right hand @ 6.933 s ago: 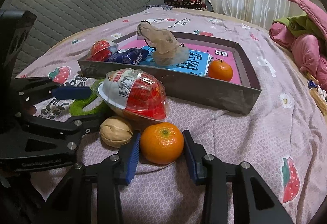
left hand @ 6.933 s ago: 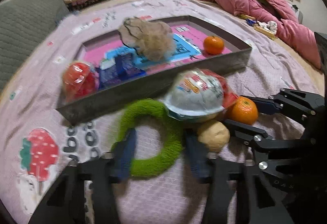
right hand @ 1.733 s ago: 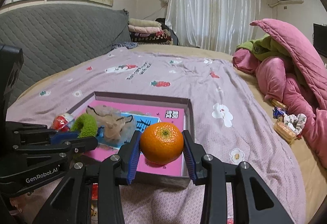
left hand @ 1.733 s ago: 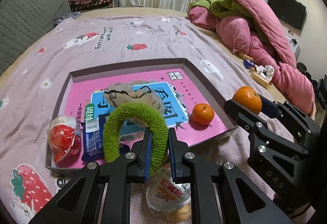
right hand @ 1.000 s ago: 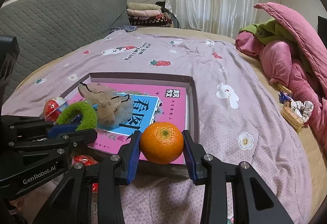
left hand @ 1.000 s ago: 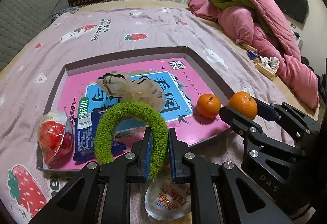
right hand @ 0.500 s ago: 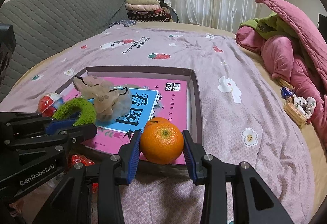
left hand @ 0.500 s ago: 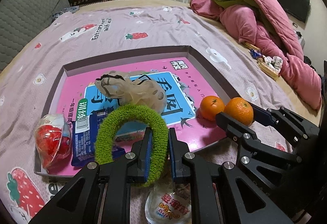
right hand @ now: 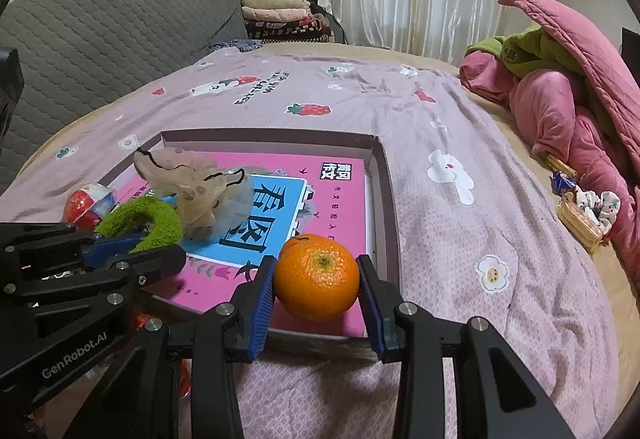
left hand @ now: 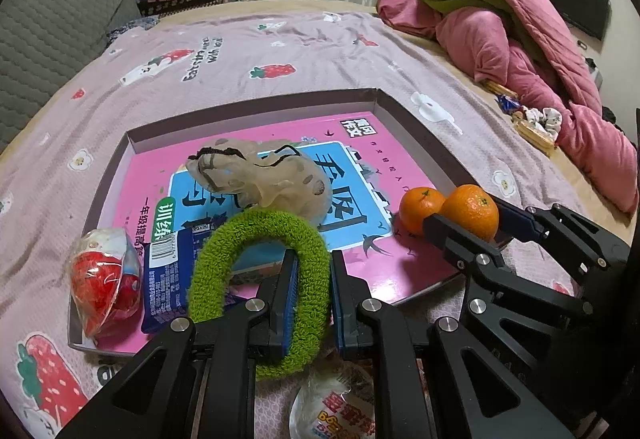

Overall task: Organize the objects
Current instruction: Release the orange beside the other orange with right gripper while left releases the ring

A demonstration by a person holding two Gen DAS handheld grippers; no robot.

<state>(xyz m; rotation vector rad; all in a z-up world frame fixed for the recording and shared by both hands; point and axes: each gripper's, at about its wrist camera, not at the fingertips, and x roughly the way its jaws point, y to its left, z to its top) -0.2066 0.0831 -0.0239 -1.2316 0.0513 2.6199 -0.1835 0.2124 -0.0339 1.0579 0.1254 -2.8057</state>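
A shallow grey box (left hand: 416, 119) with a pink book cover on its floor lies on the bed. My left gripper (left hand: 311, 291) is shut on a fuzzy green ring (left hand: 256, 231), held over the box's near edge. My right gripper (right hand: 316, 291) is shut on an orange mandarin (right hand: 317, 277) above the box's near right corner, and it shows in the left wrist view as the right gripper (left hand: 468, 223). A second mandarin (left hand: 420, 205) rests in the box right beside the held one. A beige sheer pouch (left hand: 264, 175), a blue snack packet (left hand: 166, 275) and a red wrapped toy (left hand: 106, 279) also lie inside.
A clear-wrapped snack cup (left hand: 336, 411) lies on the strawberry-print bedspread (left hand: 248, 51) just below the left gripper. A heap of pink and green quilts (right hand: 560, 87) fills the right side. A grey padded headboard (right hand: 100, 35) and folded blankets (right hand: 280, 19) stand at the far left.
Both grippers have come slightly lower and closer over the box. The held mandarin now sits right next to the one in the box. The grips are unchanged.
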